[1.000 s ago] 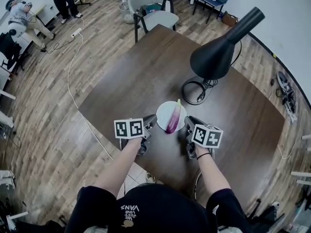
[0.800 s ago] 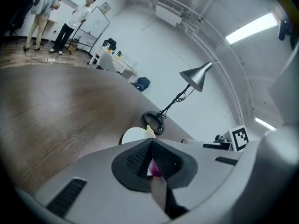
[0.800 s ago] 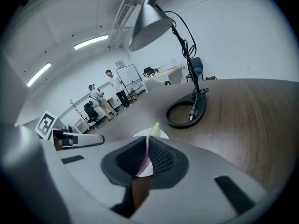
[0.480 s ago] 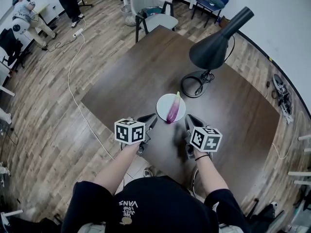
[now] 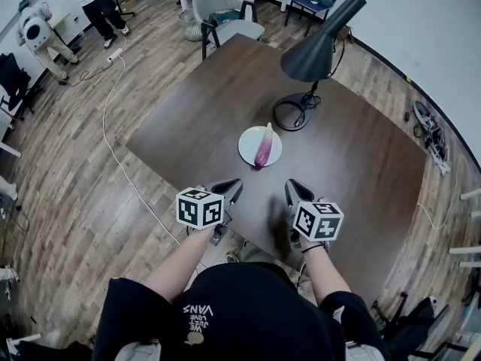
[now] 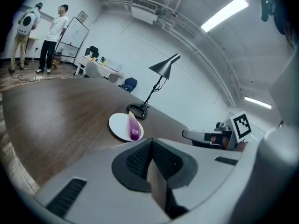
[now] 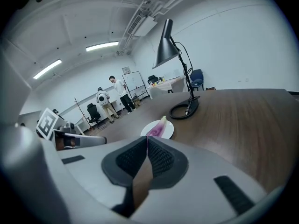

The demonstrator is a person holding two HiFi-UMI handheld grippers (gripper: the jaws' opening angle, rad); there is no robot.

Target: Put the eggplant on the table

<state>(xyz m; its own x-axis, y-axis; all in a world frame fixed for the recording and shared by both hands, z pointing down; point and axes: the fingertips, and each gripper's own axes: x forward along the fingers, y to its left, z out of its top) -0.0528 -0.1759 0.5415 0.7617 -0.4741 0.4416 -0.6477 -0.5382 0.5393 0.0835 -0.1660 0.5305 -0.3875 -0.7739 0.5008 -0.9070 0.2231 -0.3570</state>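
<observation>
Left gripper [image 5: 231, 189] and right gripper [image 5: 290, 190], clenched empty, are hovering at the table's [image 5: 225, 96] near edge; grasping the far eggplant [image 5: 263, 146] probably needs opened jaws.

One eggplant [image 5: 263, 146], one plate [image 5: 246, 146], one lamp [image 5: 310, 51], two tongs [image 5: 234, 185] [image 5: 289, 186].

Black cone-shaded desk lamp [image 5: 310, 51], upper centre; white round plate [image 5: 247, 146], centre; grey plastic armchair [image 5: 225, 22], top; white floor cable [image 5: 109, 138], left.
</observation>
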